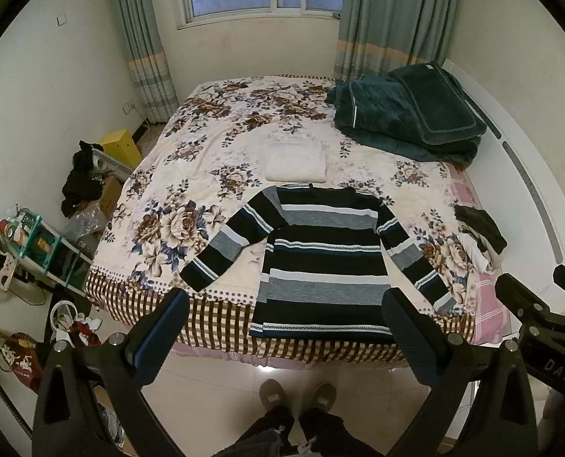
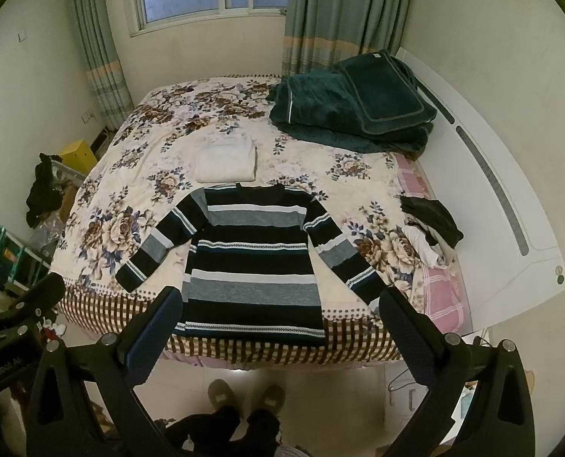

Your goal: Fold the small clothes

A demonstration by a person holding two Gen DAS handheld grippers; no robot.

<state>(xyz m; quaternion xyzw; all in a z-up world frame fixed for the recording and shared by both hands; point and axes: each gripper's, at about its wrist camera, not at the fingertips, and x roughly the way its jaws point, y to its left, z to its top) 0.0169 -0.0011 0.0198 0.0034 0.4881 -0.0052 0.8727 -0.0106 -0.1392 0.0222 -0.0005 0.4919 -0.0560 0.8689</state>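
A long-sleeved sweater [image 1: 322,262] [image 2: 252,262] striped black, grey, white and blue lies flat on the bed, hem at the near edge, both sleeves spread outward. Behind its collar rests a folded white garment [image 1: 296,160] [image 2: 225,163]. My left gripper [image 1: 284,306] hovers open above the floor, short of the bed's near edge, with nothing between its fingers. My right gripper [image 2: 278,306] hangs open the same way, level with the sweater's hem, also holding nothing. Each gripper shows at the edge of the other's view.
The bed [image 1: 214,160] [image 2: 138,175] has a floral cover with a checked border. Dark green blankets [image 1: 408,114] [image 2: 355,110] are piled at the far right. A small heap of dark and white clothes [image 1: 478,234] [image 2: 431,228] lies at the right edge. Clutter and a shelf [image 1: 42,247] stand left. The person's slippered feet [image 1: 297,392] stand on the tiled floor.
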